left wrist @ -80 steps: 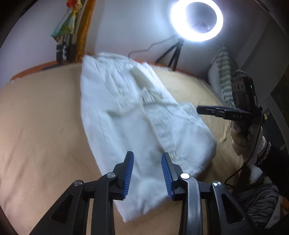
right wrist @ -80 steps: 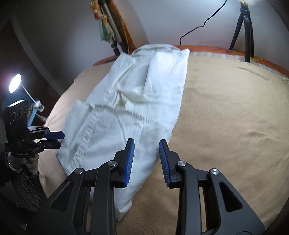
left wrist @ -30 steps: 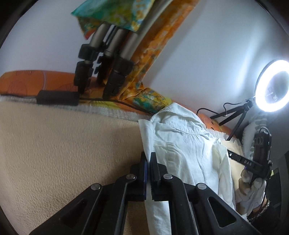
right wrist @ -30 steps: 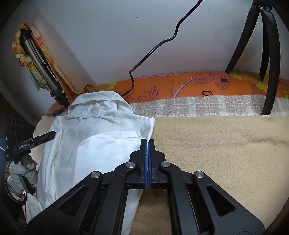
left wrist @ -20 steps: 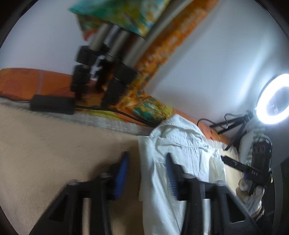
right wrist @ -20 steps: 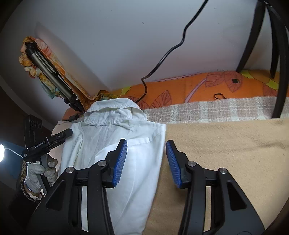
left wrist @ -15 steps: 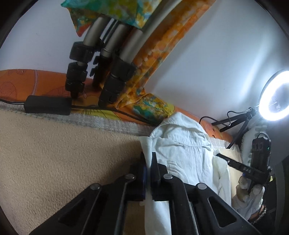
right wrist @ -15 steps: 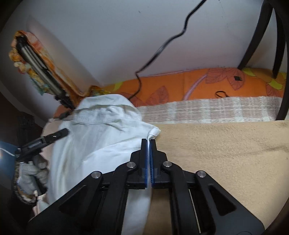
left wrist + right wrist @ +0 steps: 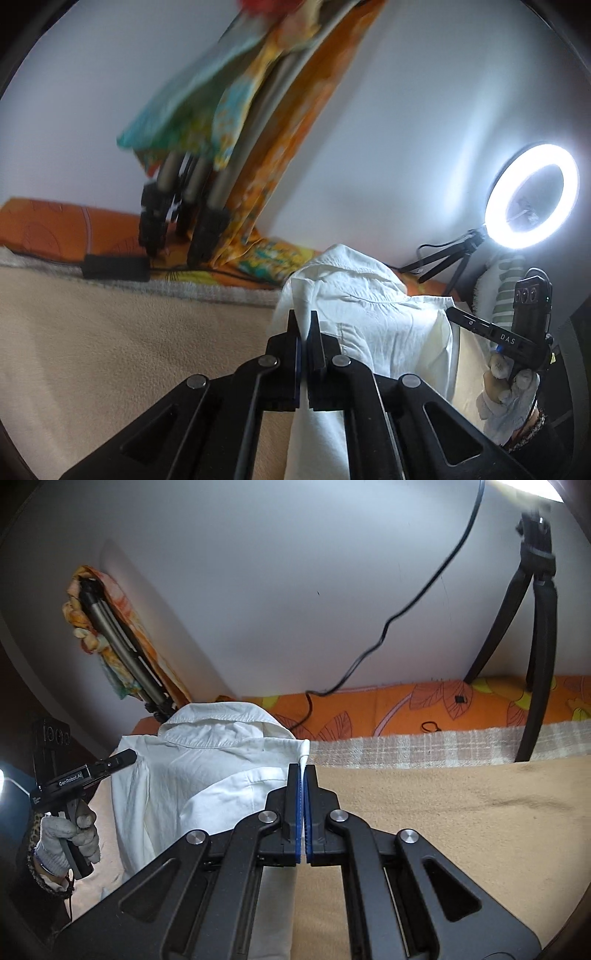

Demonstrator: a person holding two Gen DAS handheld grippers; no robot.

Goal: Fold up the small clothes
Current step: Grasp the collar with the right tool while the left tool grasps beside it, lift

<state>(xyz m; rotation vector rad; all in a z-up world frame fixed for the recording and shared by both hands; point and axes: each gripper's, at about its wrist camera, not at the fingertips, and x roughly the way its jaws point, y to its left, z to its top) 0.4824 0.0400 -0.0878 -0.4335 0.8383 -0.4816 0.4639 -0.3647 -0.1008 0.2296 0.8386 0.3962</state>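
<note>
Pinching both shoulder corners of the white shirt (image 9: pixel 207 775) with left tongs (image 9: pixel 303 325) and right tongs (image 9: pixel 303 775). Raised off the bed (image 9: pixel 461 830) so the body hangs straight, ready for folding over.

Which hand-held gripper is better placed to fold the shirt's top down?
Neither alone, I think. The left hand-held gripper and right hand-held gripper each pinch one shoulder corner of the white shirt, so both should move together.

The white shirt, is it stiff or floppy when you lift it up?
Probably floppy: the white shirt sags and wrinkles between the right gripper and left gripper, both pinching its shoulders. It likely feels light, since thin pinches hold it up.
</note>
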